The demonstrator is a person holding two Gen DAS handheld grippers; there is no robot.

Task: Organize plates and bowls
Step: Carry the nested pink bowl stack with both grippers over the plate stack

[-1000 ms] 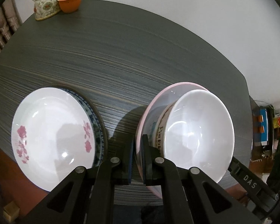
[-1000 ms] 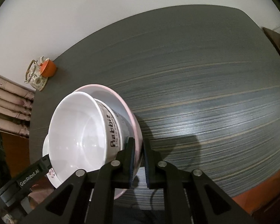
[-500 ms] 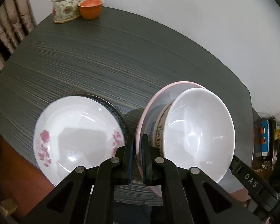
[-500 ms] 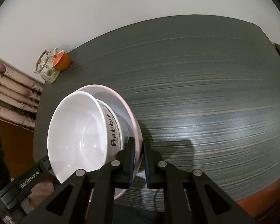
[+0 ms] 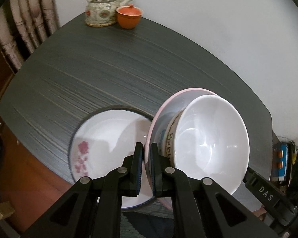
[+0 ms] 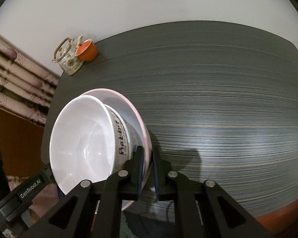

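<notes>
Riding inside a pale pink shallow plate (image 5: 164, 111), a glossy white ceramic bowl (image 5: 210, 144) shows black lettering reading "Rabbit" on its outer wall, beside a faint blue print; its inside is plain white and catches soft highlights. The pink plate (image 6: 143, 130) is carried above the near edge of the dark grey streaked tabletop (image 5: 109, 69), with the bowl (image 6: 83, 144) nested against its face.

Both claws pinch the pink plate's rim from opposite sides. The left gripper (image 5: 147, 152) has its fingers pressed onto the rim at about 6 o'clock in the left wrist view, the bowl lying toward 3 o'clock of them. The right gripper (image 6: 148, 154) clamps the rim likewise, with the bowl toward 9 o'clock of its fingers.

At about 8 o'clock of the carried pair in the left view, a white plate with pink flower prints (image 5: 103, 138) rests on a dark blue-rimmed plate (image 5: 117, 108) on the table; the pink plate's edge overlaps it in the picture, and whether they touch cannot be told.

Far off at 12 o'clock, at the table's back corner, a floral ceramic teapot with a metal handle (image 5: 102, 10) stands touching or just beside an orange lidded cup (image 5: 129, 16).
</notes>
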